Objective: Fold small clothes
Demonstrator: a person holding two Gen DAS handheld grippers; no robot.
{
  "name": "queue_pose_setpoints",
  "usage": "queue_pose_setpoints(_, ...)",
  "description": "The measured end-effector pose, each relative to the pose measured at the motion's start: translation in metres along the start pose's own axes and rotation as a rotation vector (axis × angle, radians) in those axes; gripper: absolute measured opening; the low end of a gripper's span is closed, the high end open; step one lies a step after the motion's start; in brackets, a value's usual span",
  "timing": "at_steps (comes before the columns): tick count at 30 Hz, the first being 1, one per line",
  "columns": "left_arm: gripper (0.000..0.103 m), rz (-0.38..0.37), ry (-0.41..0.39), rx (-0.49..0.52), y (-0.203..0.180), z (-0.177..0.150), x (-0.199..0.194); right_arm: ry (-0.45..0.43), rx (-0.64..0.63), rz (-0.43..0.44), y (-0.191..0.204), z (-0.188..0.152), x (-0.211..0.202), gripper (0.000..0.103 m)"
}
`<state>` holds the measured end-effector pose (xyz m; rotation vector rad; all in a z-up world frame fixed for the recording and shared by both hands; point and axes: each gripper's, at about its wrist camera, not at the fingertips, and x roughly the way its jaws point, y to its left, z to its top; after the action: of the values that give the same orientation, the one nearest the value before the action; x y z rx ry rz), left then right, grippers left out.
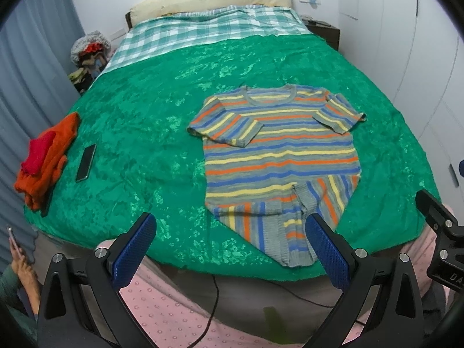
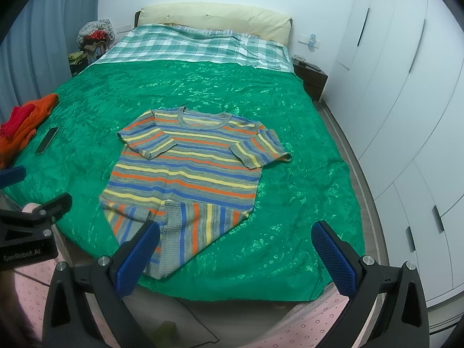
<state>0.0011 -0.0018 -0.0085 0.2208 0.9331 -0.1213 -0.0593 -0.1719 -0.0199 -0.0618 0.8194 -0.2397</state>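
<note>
A striped knit garment [image 1: 278, 156] [image 2: 185, 171] in grey, blue, orange and yellow lies flat on the green bed cover [image 1: 150, 133] [image 2: 290, 203]. Both short sleeves are folded in over the chest, and the legs are folded up at the near edge. My left gripper [image 1: 230, 229] is open, hovering at the near edge of the bed, its right finger over the garment's bottom end. My right gripper [image 2: 236, 237] is open too, above the near edge, with its left finger over the garment's lower part. Neither holds anything.
An orange and red pile of clothes [image 1: 46, 159] [image 2: 20, 127] and a phone [image 1: 86, 162] [image 2: 47, 140] lie on the bed's left side. A plaid sheet [image 1: 203, 32] and a headboard are at the far end. White wardrobes [image 2: 406, 116] stand right. A person's hand [image 1: 20, 261] holds a phone.
</note>
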Motion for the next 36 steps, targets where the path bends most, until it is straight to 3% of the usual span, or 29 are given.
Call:
queue_pose_setpoints(21, 0.103, 0.012, 0.009, -0.006, 0.004, -0.003, 0.007, 0.009, 0.023, -0.002, -0.001, -0.004, 0.003, 0.103)
queue_pose_setpoints(28, 0.103, -0.049, 0.026, -0.037, 0.015, -0.004, 0.013, 0.015, 0.032, -0.006, -0.002, -0.005, 0.004, 0.103)
queue_pose_setpoints(33, 0.103, -0.049, 0.042, -0.024, 0.021, -0.012, 0.027, 0.034, 0.034, 0.009, -0.002, -0.007, 0.01, 0.103)
queue_pose_setpoints(36, 0.103, -0.106, 0.059, -0.032, 0.02, -0.018, 0.034, 0.048, 0.029, 0.023, -0.001, -0.008, 0.016, 0.103)
